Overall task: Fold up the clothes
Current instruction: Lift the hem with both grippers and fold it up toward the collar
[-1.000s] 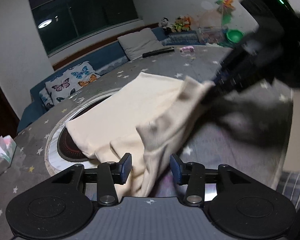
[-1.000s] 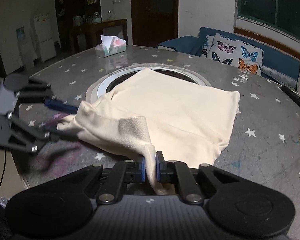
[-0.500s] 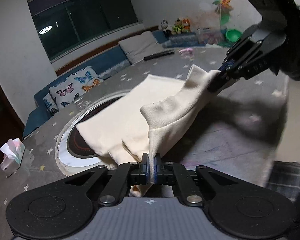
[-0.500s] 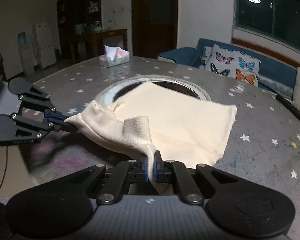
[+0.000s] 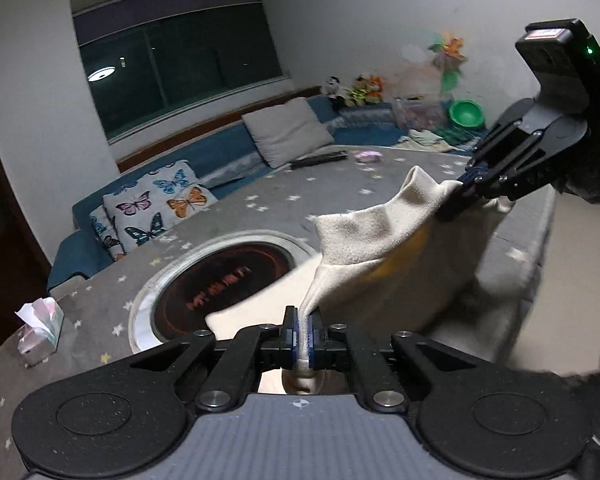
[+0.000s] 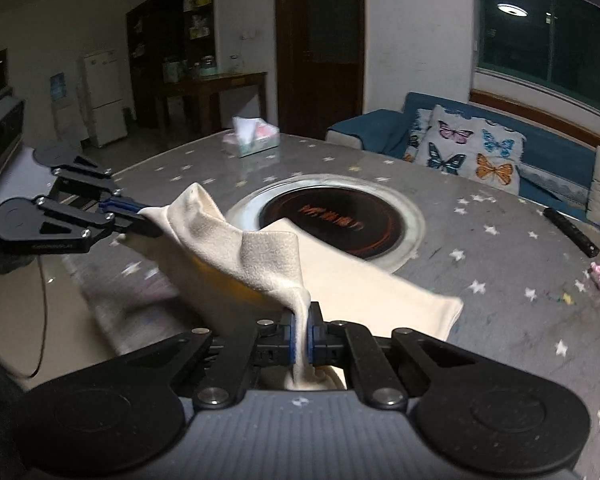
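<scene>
- Left wrist view: left gripper (image 5: pixel 303 330) clamped on a corner of the cream garment (image 5: pixel 364 248), cloth lifted toward 2 o'clock where the right gripper (image 5: pixel 456 190) pinches the other corner; the rest trailing on the star-print table (image 5: pixel 260 208).
- Right wrist view: jaws shut on cloth at 6 o'clock, partner gripper at 10 o'clock, free end lying beside the round inset (image 6: pixel 340 220) (mid-lift, probably).
- Next, likely: carry both corners over together, taut, level.

A round grey star-patterned table (image 6: pixel 480 248) has a dark inset hotplate (image 6: pixel 332 220) at its centre. A tissue box (image 6: pixel 254 138) sits near the far edge. A remote (image 6: pixel 571 232) and the cream garment (image 6: pixel 380 292) also lie on it.
</scene>
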`<state>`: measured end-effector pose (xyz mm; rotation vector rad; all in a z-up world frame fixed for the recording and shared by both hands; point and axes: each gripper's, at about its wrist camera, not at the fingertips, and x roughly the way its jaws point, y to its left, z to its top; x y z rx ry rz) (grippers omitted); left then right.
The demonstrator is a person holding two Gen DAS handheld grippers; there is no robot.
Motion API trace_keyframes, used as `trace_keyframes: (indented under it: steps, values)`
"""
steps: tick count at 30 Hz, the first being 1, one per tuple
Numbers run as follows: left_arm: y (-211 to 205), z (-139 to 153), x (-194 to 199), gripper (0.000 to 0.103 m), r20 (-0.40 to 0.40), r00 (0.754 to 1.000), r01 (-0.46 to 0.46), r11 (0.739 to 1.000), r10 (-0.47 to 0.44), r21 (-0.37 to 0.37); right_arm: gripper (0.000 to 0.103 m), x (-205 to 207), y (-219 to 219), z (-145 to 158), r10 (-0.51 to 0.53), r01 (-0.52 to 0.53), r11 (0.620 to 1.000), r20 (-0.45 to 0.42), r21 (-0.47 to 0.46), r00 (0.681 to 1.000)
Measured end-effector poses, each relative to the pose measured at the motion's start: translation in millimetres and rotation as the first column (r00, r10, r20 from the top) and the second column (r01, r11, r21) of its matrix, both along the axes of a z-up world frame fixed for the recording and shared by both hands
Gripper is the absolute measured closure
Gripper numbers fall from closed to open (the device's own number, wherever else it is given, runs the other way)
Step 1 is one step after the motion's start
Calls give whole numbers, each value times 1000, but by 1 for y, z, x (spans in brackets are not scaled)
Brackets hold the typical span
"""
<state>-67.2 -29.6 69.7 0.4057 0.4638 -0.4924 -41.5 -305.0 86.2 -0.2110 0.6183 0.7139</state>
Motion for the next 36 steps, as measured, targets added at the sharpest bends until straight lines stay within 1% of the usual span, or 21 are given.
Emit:
trace_keyframes:
  steps: [4,8,11,13,15,16,17,18,19,20,22,24,26,28,30,32,34,36]
  values:
    - [-5,-11,49,98,-7,1000,-20,1000,20,20,99,46,7,-11,-45,45,999,-32,-12,998]
    - [-11,-33,105,98,-62,997,-51,998,53,32,99,95,14,-24,-94,93,995,-68,-27,993]
    - [-18,-53,138,98,-89,993,-77,996,81,52,98,120,16,-49,-155,153,988,-100,-31,983]
    - [-18,-65,150,98,-103,990,-93,994,98,60,98,136,16,-64,-200,199,980,-126,-26,972]
    - [-20,-75,163,98,-125,985,-115,992,122,61,96,149,13,-81,-253,255,967,-161,-12,954]
    - [-20,-79,168,97,-135,982,-127,990,134,61,94,152,12,-88,-267,270,963,-172,-11,948]
    - [-20,-82,173,93,-141,979,-139,988,147,62,88,155,10,-92,-282,286,958,-179,-5,942]
    - [-20,-84,176,89,-143,976,-153,986,161,63,88,158,7,-95,-298,305,952,-181,10,937]
    - [-19,-85,179,87,-141,974,-170,983,177,64,87,159,3,-95,-314,323,946,-181,24,932]
    - [-18,-84,182,84,-140,971,-186,981,193,63,82,158,0,-93,-328,340,940,-179,37,927]
    - [-15,-80,186,84,-141,966,-211,976,216,50,82,156,-4,-85,-348,359,932,-157,48,924]
    - [-13,-71,182,84,-135,967,-213,977,214,25,82,152,-4,-74,-338,349,935,-133,63,932]
    - [-15,-62,178,84,-142,973,-187,982,183,-11,82,149,0,-67,-309,320,945,-129,69,942]
    - [-22,-60,178,84,-163,975,-155,988,148,-29,82,148,10,-65,-269,279,959,-130,58,954]
    - [-31,-61,180,86,-191,975,-120,992,111,-41,82,151,23,-70,-240,247,968,-129,35,962]
    - [-41,-63,184,86,-217,973,-91,995,79,-49,82,157,33,-78,-243,246,969,-127,11,962]
    - [-49,-69,191,86,-237,968,-92,995,80,-40,82,162,41,-86,-243,242,970,-125,-23,962]
    - [-55,-77,201,86,-259,960,-112,994,102,-21,82,164,48,-92,-240,236,971,-104,-47,965]
